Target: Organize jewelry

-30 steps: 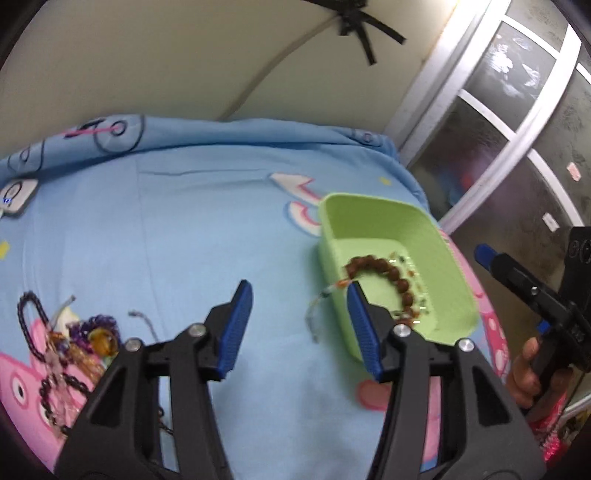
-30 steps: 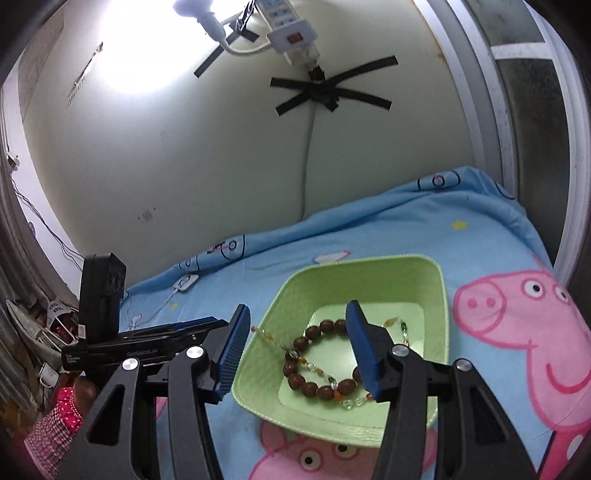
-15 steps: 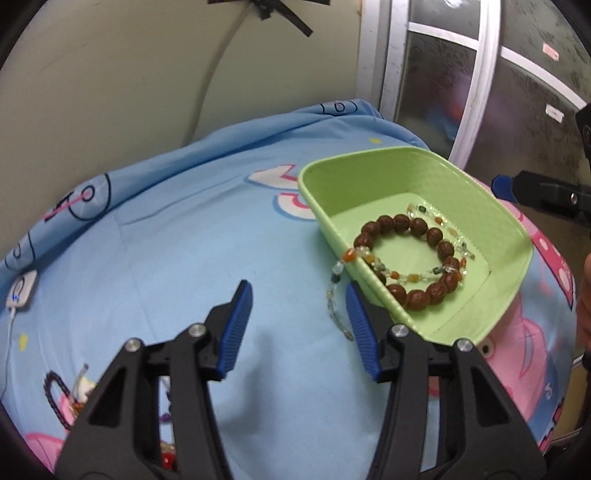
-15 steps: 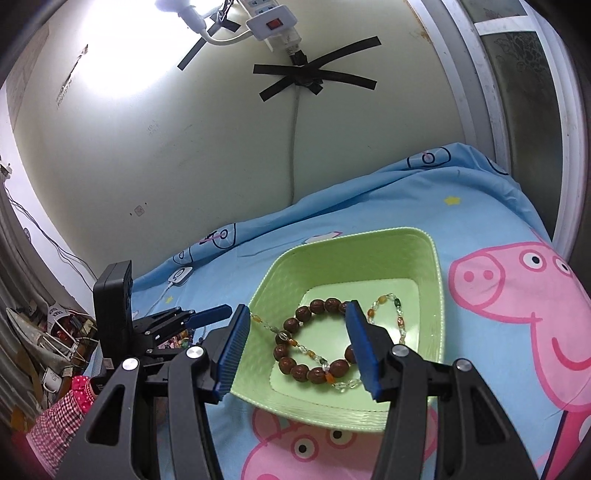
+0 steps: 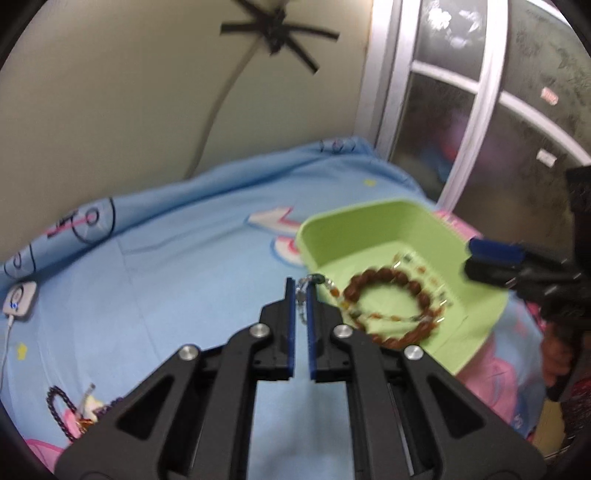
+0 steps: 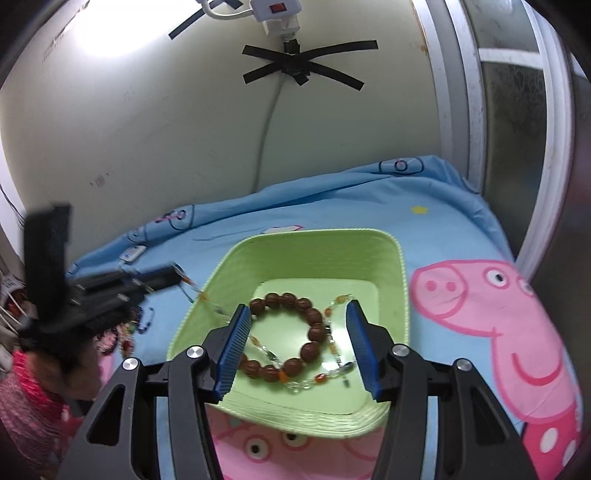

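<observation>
Blue cartoon bedsheet (image 6: 424,225) under a cream wall (image 6: 166,122). On that wall, black tape cross (image 6: 299,68) over a cable, white power strip (image 6: 277,11) above. Right of wall, frosted window (image 5: 480,129). White controller (image 5: 20,297) at sheet's left.

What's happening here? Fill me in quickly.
A person is sorting jewelry on a blue cartoon bedsheet. The left hand-held gripper is closed on the loose end of a thin beaded chain that trails over the rim of the green tray. The rest of that chain and a brown bead bracelet lie inside the tray. The right hand-held gripper hovers open above the tray, holding nothing. More jewelry waits on the sheet.
</observation>
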Motion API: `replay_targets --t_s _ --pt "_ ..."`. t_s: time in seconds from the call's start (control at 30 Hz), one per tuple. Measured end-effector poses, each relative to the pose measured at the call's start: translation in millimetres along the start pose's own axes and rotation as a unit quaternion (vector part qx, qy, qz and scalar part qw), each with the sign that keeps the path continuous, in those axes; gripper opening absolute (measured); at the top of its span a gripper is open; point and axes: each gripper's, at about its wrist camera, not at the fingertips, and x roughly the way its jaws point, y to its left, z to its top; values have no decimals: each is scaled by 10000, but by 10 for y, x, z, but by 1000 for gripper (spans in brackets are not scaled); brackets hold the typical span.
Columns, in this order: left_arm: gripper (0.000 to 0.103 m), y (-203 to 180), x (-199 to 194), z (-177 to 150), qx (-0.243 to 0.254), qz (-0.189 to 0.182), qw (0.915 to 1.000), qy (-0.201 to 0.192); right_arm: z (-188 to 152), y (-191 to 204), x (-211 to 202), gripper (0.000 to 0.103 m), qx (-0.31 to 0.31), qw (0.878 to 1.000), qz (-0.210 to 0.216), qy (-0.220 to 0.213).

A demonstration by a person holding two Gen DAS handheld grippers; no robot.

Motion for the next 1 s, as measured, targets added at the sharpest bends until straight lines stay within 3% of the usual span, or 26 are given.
replay_targets --t_s 0.17,0.4,0.7,1.0 --pt "5 -273 -117 147 246 -287 9991 -165 -19 45 -24 36 -186 9994 -278 -36" --pt "5 -448 102 112 255 -253 9988 329 -23 93 -141 36 -504 9969 -573 -209" --pt "6 -309 37 154 -103 -259 9991 316 -26 126 -182 36 -677 9945 -741 -305" --pt "13 -257 -57 172 -320 -222 9990 228 -25 261 -191 36 -981 9903 -907 -384"
